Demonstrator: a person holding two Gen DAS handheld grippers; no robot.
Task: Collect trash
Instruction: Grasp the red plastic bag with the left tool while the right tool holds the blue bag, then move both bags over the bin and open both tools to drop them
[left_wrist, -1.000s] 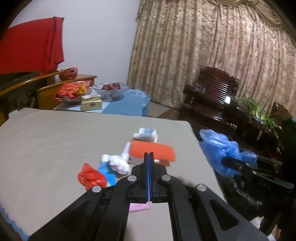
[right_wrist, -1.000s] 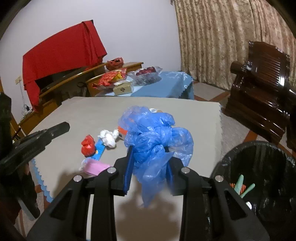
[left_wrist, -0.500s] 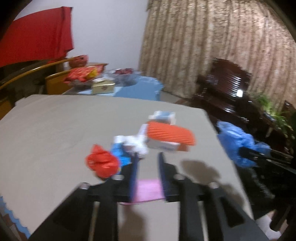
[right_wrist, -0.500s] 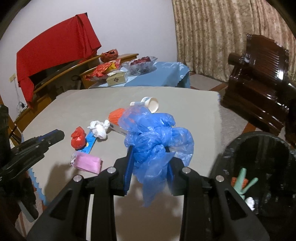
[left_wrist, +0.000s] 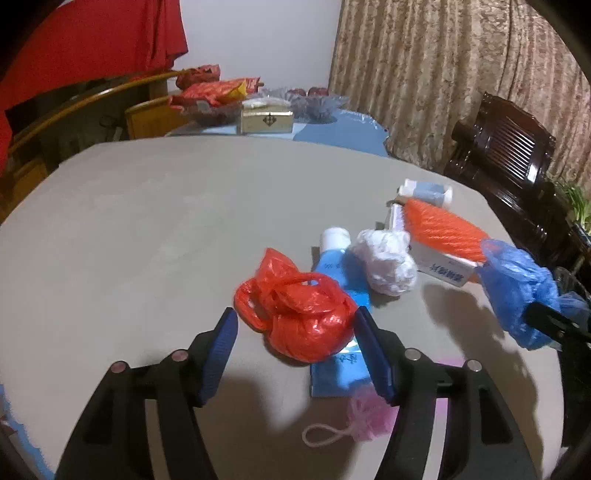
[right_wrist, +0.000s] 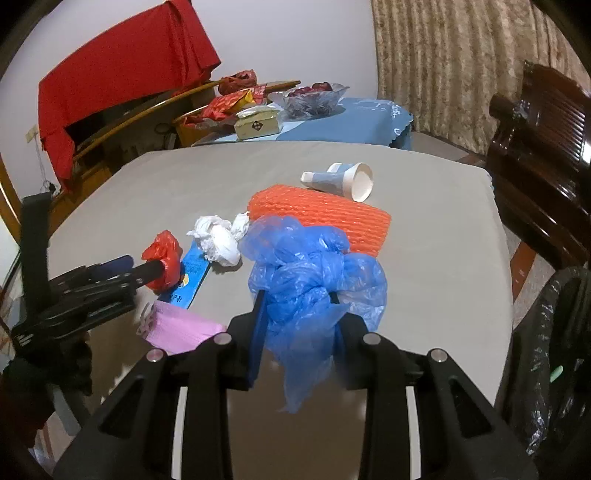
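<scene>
Right gripper (right_wrist: 297, 325) clamps blue bag (right_wrist: 314, 273) near bin (right_wrist: 554, 350), not dropped; left gripper (left_wrist: 295, 332) jaws opening around red bag (left_wrist: 299, 317) on table (left_wrist: 147, 221); tissue (left_wrist: 388, 264), tube (left_wrist: 338, 266), cup (right_wrist: 343, 179) still left.

A grey bench (left_wrist: 147, 221) is carrying a red bag (left_wrist: 299, 314), blue tube (left_wrist: 340, 280), white wad (left_wrist: 388, 262), orange netting (left_wrist: 443, 229) and pink pouf (left_wrist: 369, 417) right of frame centre.

Each black tool (left_wrist: 295, 326) has 2 blue-padded fingers (left_wrist: 218, 354) and silver screws.

Red bag (left_wrist: 301, 314), blue tube (left_wrist: 341, 291), white wad (left_wrist: 388, 264) — ribbed orange foam (left_wrist: 447, 230), grey table (left_wrist: 147, 221).
</scene>
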